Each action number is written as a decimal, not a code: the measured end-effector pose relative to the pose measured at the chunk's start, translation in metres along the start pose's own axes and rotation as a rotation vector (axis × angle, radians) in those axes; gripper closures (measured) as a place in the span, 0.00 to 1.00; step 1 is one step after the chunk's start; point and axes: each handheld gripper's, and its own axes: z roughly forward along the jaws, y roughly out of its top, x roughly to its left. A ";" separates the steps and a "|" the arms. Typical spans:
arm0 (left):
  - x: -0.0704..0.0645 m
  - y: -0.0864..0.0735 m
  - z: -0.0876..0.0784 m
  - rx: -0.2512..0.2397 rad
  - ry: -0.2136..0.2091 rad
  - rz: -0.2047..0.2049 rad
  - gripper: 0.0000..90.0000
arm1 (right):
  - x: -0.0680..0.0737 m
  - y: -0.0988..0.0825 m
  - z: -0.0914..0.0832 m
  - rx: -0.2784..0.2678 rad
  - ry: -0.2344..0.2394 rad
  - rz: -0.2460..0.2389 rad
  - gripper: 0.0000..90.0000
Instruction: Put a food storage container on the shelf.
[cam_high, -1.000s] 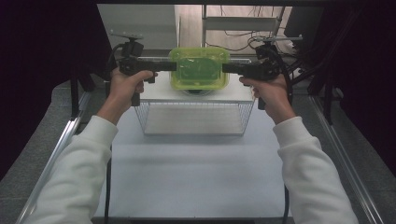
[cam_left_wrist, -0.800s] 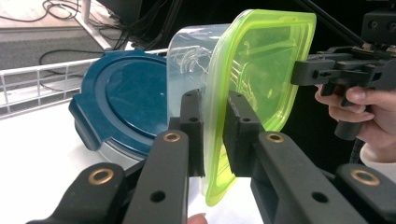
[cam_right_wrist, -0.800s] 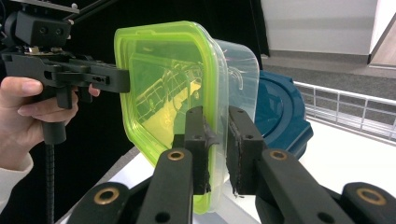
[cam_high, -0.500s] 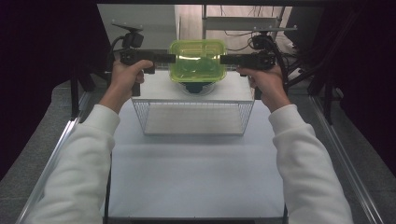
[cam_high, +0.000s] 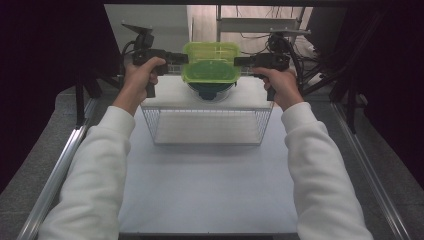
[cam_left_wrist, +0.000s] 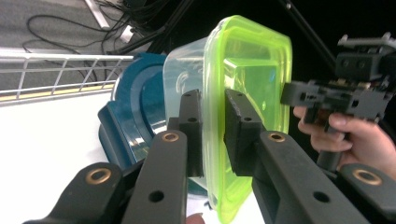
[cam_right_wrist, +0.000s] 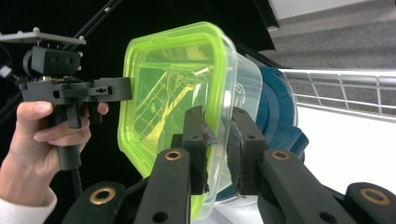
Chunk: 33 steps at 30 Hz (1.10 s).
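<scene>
Item: 1 clear container (cam_high: 210, 75) with green lid (cam_high: 210, 62), upper centre of the high view, above a teal bowl (cam_high: 209, 91) behind the wire basket (cam_high: 207, 125) on the surface (cam_high: 210, 185). Left tool (cam_high: 184, 58) clamps its left rim; right tool (cam_high: 237, 61) clamps its right rim.

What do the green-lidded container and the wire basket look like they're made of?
Container: probably plastic, with a glossy translucent lime lid and a clear tub you can see through. Basket: likely metal wire, a thin pale grid with open gaps.
</scene>
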 end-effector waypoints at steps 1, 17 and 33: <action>0.001 0.001 0.001 -0.002 0.004 -0.005 0.87 | -0.002 0.001 0.001 0.002 -0.002 0.016 0.85; 0.016 0.005 0.017 -0.017 0.048 -0.036 0.73 | -0.025 0.007 0.022 -0.013 0.013 0.144 0.75; -0.013 -0.013 -0.022 -0.119 0.130 0.135 0.29 | -0.003 -0.006 -0.026 -0.117 -0.029 -0.103 0.31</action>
